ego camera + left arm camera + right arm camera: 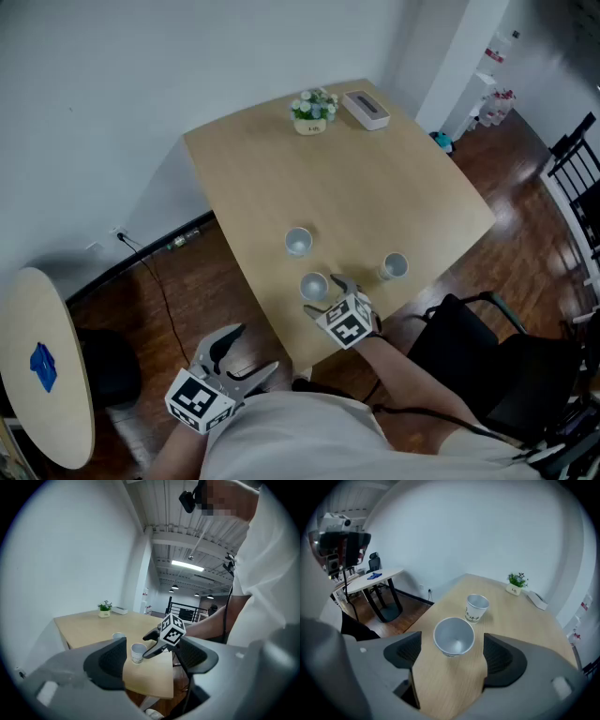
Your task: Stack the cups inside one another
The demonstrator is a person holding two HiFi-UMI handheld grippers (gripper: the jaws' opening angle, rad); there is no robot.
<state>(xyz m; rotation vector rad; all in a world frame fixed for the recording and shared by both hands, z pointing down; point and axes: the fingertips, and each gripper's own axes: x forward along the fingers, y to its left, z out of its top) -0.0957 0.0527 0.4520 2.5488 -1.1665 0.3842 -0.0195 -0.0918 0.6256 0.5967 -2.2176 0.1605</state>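
Three small white paper cups stand on the light wooden table [375, 187]: one at the near edge [313, 286], one just behind it [298, 242], one to the right [394, 266]. My right gripper [326, 296] is open at the near cup [453, 636], which stands between the jaws and touches neither; the second cup [476, 607] is beyond it. My left gripper [246, 356] is open and empty, off the table's near-left corner above the floor. From there I see the near cup [138, 652], another cup [118, 636] and the right gripper's marker cube [171, 632].
A small potted plant [313, 112] and a white tissue box [366, 109] sit at the table's far edge. A black chair [487, 347] stands at the near right. A round side table [42, 375] is at the left, with a cable [164, 300] on the floor.
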